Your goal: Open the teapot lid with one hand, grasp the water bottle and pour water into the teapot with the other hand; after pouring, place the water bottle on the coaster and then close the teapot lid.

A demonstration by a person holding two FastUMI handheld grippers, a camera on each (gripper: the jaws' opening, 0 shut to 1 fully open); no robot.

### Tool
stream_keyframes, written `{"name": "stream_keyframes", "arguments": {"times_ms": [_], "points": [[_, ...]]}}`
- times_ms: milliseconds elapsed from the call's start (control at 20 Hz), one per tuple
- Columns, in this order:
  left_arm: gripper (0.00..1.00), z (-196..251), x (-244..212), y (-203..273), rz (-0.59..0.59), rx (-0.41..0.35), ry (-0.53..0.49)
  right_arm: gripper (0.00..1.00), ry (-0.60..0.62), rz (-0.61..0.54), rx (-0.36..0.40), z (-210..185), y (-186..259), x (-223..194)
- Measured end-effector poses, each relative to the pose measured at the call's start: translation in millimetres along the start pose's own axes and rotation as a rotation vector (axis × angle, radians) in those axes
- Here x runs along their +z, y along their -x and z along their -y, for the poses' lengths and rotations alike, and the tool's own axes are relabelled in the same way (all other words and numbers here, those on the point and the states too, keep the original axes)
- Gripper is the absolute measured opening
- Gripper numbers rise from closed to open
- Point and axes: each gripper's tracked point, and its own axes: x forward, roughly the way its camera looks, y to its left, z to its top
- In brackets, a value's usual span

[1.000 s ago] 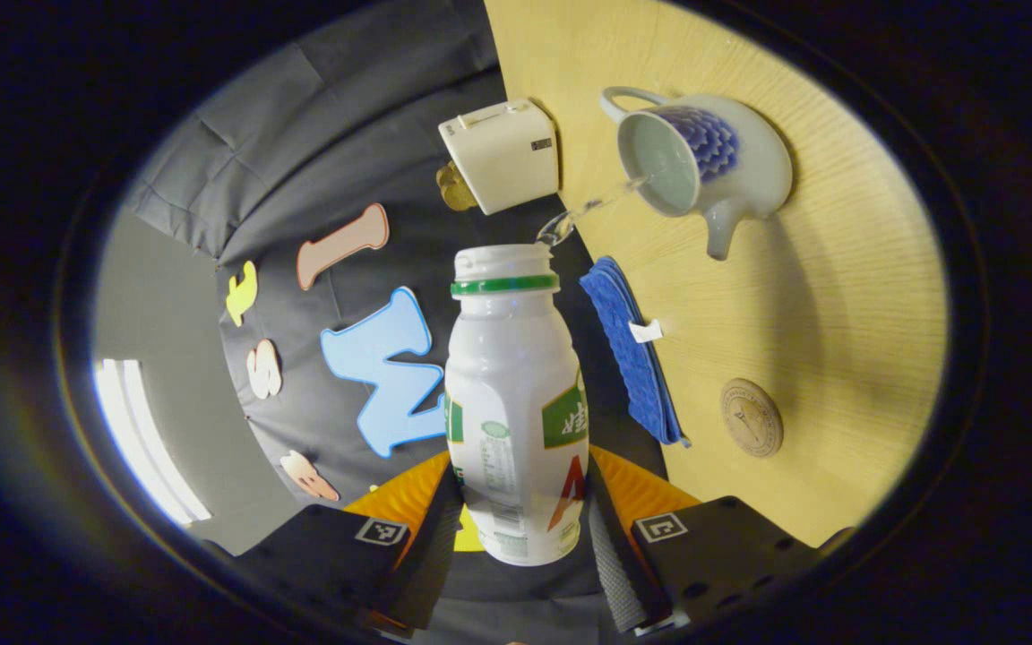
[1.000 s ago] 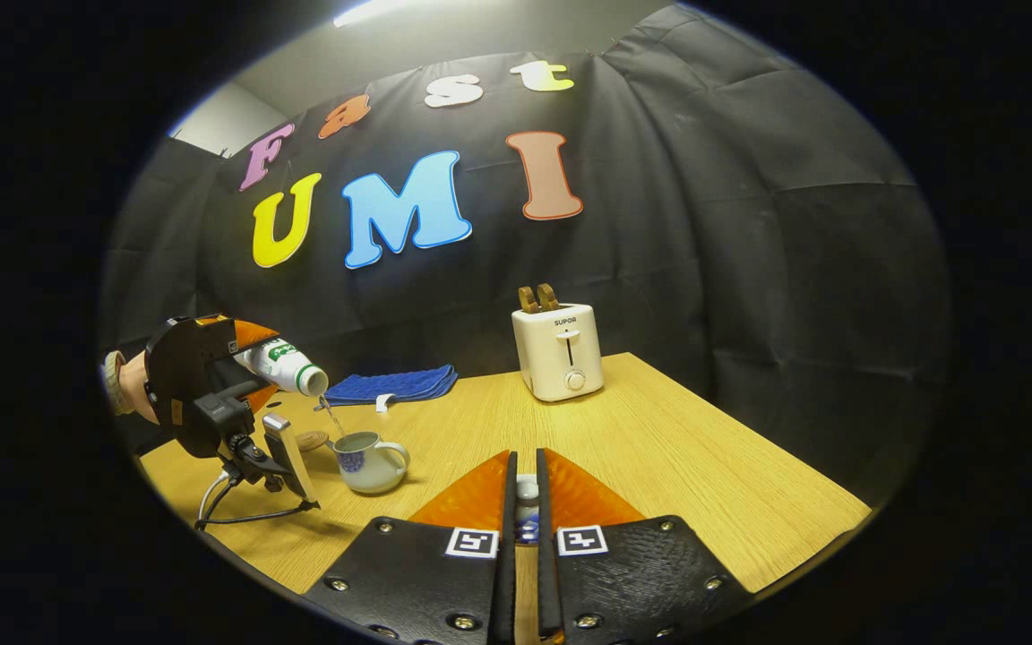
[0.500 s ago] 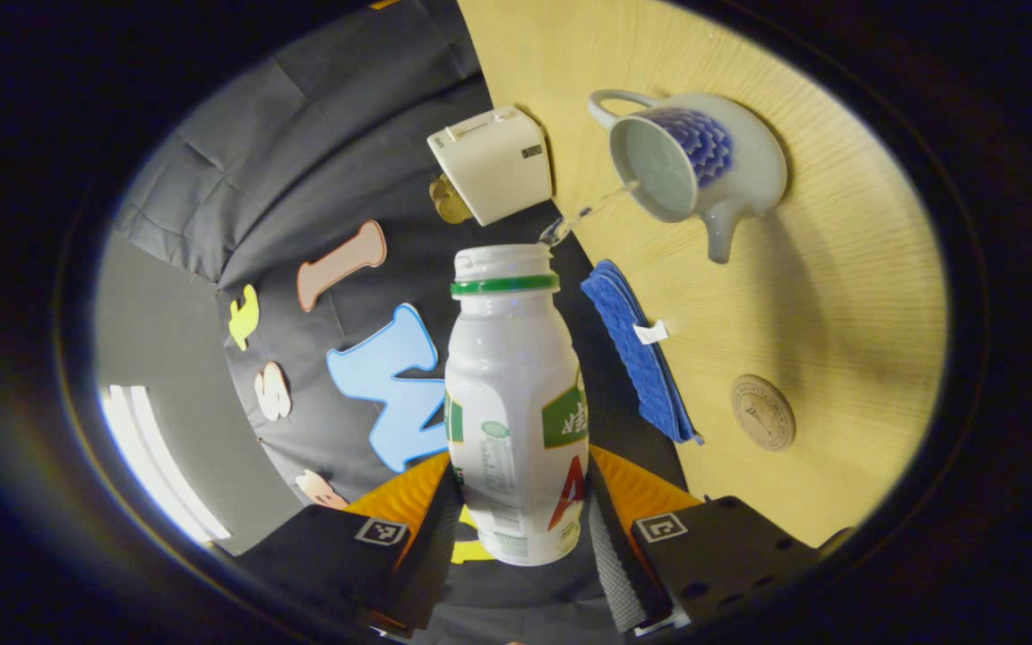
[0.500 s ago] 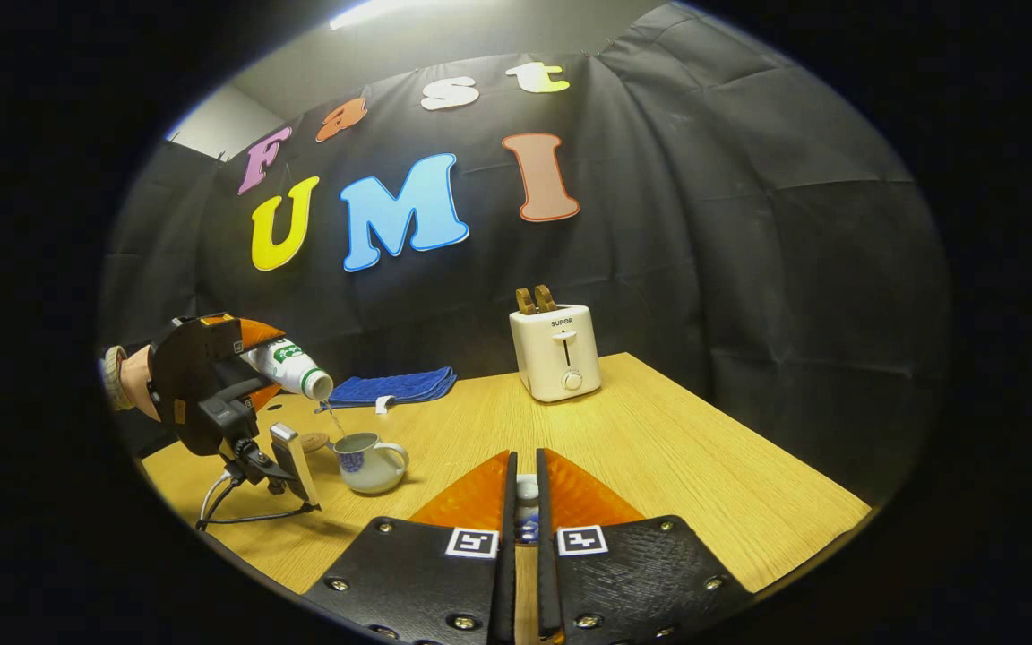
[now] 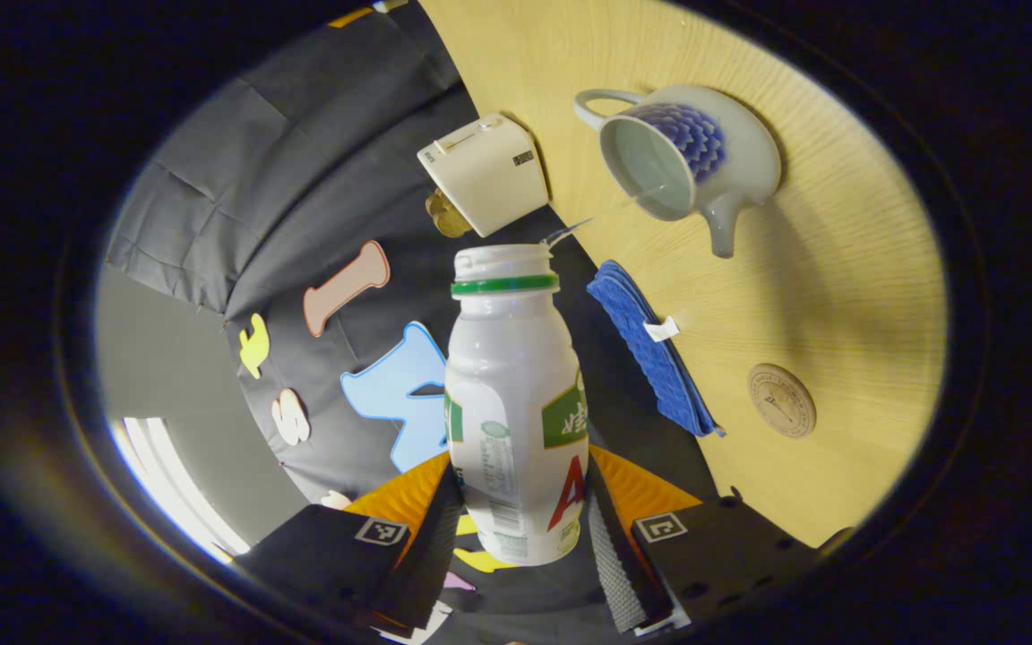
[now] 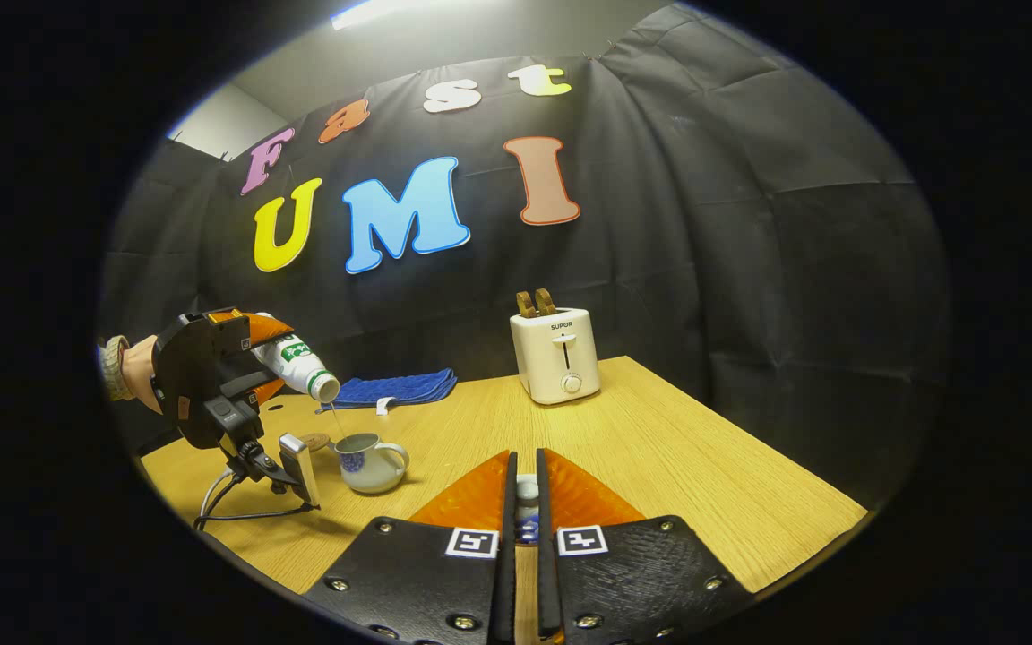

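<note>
At the bottom of the left gripper view, the left gripper point(image 5: 525, 528) clamps the bottle point(image 5: 514, 403) by its lower body, both fingers pressed to its sides, the open neck pointing to 12 o'clock. A thin thread of water leaves the rim toward 1 o'clock, and the open teapot point(image 5: 686, 157) sits beyond it at 1 o'clock, lid off. The coaster point(image 5: 781, 412) lies bare at 3 o'clock, past the blue cloth point(image 5: 650, 349).

The stream looks weak, and in this view it seems to trail short of the pot's mouth; a trickle this thin could run down the neck or drip onto the table point(image 5: 838, 269) as the bottle is righted. The grip sits low on a smooth bottle, so a quick swing toward the coaster could let it pivot between the fingers.

In the right gripper view, the right gripper point(image 6: 523, 528) is closed to a narrow slit on a small pale knob with blue below, probably the lid point(image 6: 526, 502); most of it is hidden between the fingers, so any sideways tilt could drop it unseen. Farther off at 9 o'clock the bottle tips over the teapot. How full the pot is cannot be made out, nor how much water the opaque bottle holds.
</note>
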Motion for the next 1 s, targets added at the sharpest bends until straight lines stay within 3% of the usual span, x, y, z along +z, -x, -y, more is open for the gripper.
{"name": "stream_keyframes", "arguments": {"times_ms": [50, 100, 600, 650, 700, 950, 1000], "points": [[0.73, -0.2, 1.1, -0.2, 0.001, 0.002, -0.004, 0.10, -0.001, 0.001, 0.001, -0.1, 0.8, 0.7], [0.81, -1.3, 2.5, -1.0, 0.003, 0.002, -0.010, 0.10, -0.001, 0.002, 0.001, -0.3, 0.4, 1.1], [0.81, -7.2, 8.1, -0.1, 0.015, 0.012, -0.040, 0.10, -0.006, 0.002, 0.006, -0.7, 1.6, 0.0], [0.77, -7.2, 9.3, 0.9, 0.017, 0.013, -0.041, 0.10, -0.006, 0.002, 0.007, -0.9, 1.7, -0.2], [0.81, -8.7, 8.8, 0.7, 0.018, 0.014, -0.043, 0.10, -0.007, 0.001, 0.007, -1.3, 1.9, -0.3], [0.81, -8.4, 11.0, 0.9, 0.021, 0.012, -0.057, 0.10, -0.008, 0.001, 0.008, -0.6, 2.1, 0.0], [0.77, -8.6, 13.4, -0.6, 0.022, 0.009, -0.056, 0.10, -0.010, 0.001, 0.008, -0.8, 2.0, -0.3]]}}
